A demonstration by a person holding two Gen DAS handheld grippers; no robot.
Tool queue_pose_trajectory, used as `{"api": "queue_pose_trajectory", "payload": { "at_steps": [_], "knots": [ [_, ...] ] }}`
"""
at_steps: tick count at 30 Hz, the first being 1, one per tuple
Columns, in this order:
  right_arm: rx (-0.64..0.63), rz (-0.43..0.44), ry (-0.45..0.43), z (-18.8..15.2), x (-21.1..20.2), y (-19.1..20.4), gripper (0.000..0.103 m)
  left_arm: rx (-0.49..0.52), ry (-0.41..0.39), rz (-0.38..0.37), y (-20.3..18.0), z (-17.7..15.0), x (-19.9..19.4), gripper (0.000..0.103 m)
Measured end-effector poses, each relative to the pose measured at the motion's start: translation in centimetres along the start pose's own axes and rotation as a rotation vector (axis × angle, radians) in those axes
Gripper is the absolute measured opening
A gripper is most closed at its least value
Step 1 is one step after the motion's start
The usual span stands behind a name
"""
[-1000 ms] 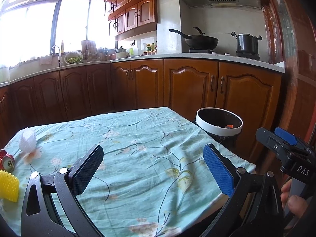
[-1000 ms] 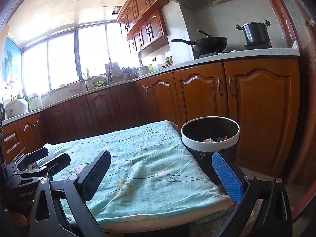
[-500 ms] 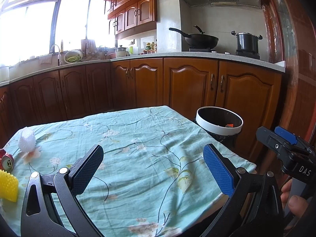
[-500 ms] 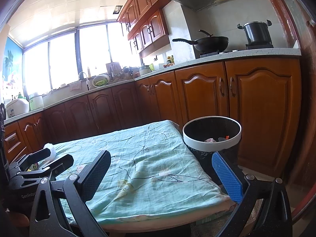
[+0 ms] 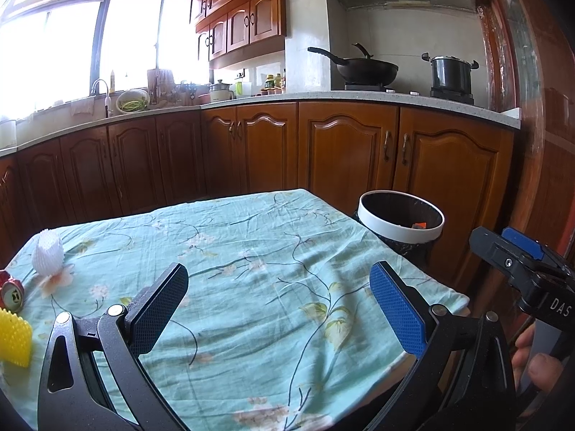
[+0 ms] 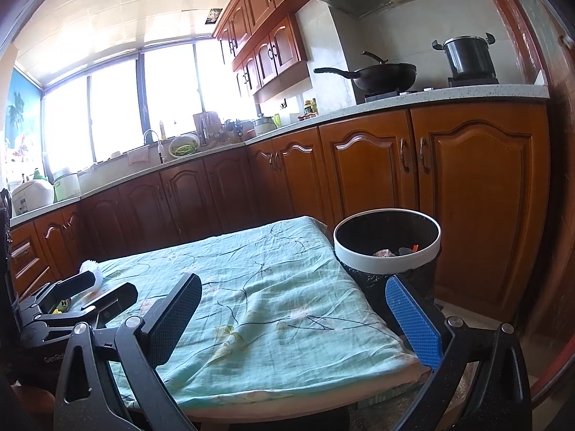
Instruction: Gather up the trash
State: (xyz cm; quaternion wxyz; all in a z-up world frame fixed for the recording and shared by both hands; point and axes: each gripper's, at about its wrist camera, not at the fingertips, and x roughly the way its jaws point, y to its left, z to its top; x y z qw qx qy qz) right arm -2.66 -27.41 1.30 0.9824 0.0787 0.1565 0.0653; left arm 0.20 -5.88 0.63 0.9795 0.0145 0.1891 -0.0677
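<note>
A white foam fruit net [image 5: 47, 251], a crushed red can [image 5: 10, 292] and a yellow spiky piece [image 5: 14, 337] lie at the left end of the table with the green floral cloth [image 5: 251, 269]. A black bin with a white rim [image 5: 400, 228] stands off the table's right end and holds some trash; it also shows in the right wrist view [image 6: 386, 256]. My left gripper [image 5: 280, 309] is open and empty over the near middle of the cloth. My right gripper [image 6: 291, 323] is open and empty over the table's near right corner, beside the bin.
Wooden kitchen cabinets [image 5: 345, 151] run behind the table and bin. A wok [image 5: 363, 68] and a pot [image 5: 451, 73] sit on the counter. A wooden door frame [image 5: 532, 143] stands at the right. In the right wrist view the left gripper [image 6: 82, 298] hides part of the trash.
Both grippers have stayed open and almost still; the views have shifted only slightly.
</note>
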Motion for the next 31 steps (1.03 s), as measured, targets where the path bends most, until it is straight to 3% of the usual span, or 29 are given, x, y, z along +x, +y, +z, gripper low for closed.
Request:
{"api": "queue_pose_trajectory", "payload": {
  "at_steps": [31],
  "knots": [
    [0.044, 0.003, 0.049, 0.2, 2.1, -1.4, 0.103, -0.010, 0.052, -0.021, 0.4, 0.0, 2.1, 0.103]
  ]
}}
